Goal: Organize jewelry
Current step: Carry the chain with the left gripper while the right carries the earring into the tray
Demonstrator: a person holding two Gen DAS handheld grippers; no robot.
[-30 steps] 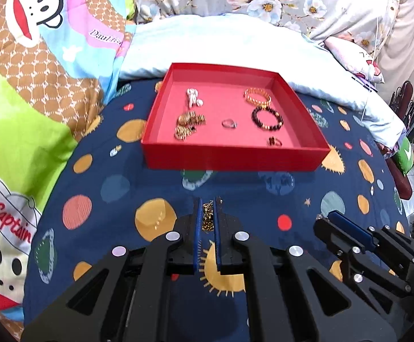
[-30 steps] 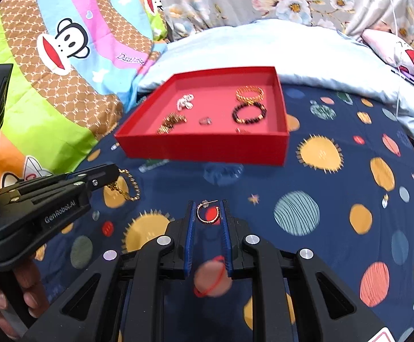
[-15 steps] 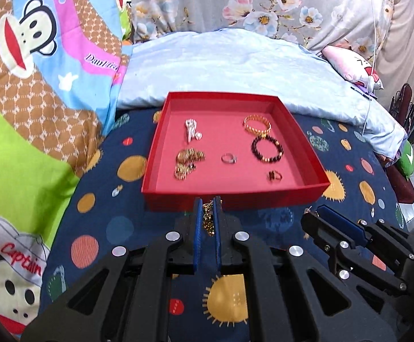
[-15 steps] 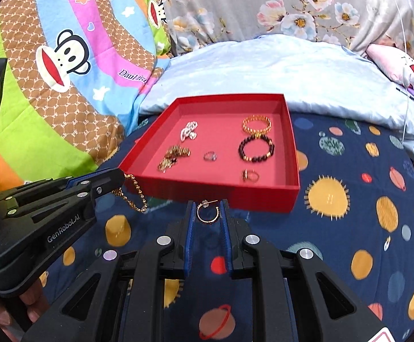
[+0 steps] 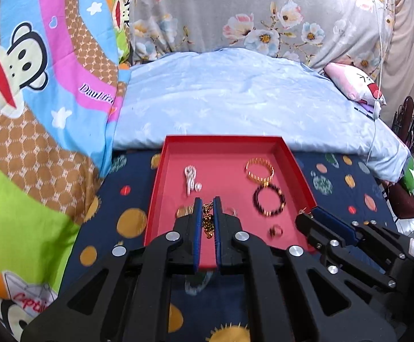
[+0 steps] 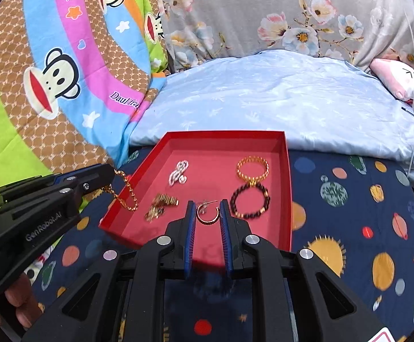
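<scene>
A red tray [image 5: 298,168] [image 6: 286,176] lies on the planet-print bedspread. In it are a gold bangle [image 5: 259,168] [image 6: 252,166], a dark bead bracelet [image 5: 269,199] [image 6: 250,201], a pearl piece [image 5: 190,179] [image 6: 178,172], a gold chain heap [image 6: 161,203] and a small ring [image 5: 276,231]. My left gripper [image 5: 207,203] is shut on a gold chain [image 5: 207,222] [image 6: 124,189], which dangles over the tray's left edge. My right gripper [image 6: 206,206] is shut on a gold hoop earring [image 6: 207,213] above the tray's near part; it also shows in the left wrist view [image 5: 306,216].
A pale blue duvet [image 5: 235,99] rises just behind the tray. A monkey-print quilt [image 5: 36,85] banks up on the left, floral fabric [image 6: 292,14] hangs behind. A pink plush [image 6: 401,82] and a white cord lie at far right. A hand [image 6: 18,305] holds the left gripper.
Both grippers rose and moved forward from in front of the tray to over its near edge, each keeping its piece. The tray looks nearer and lower in both views.
</scene>
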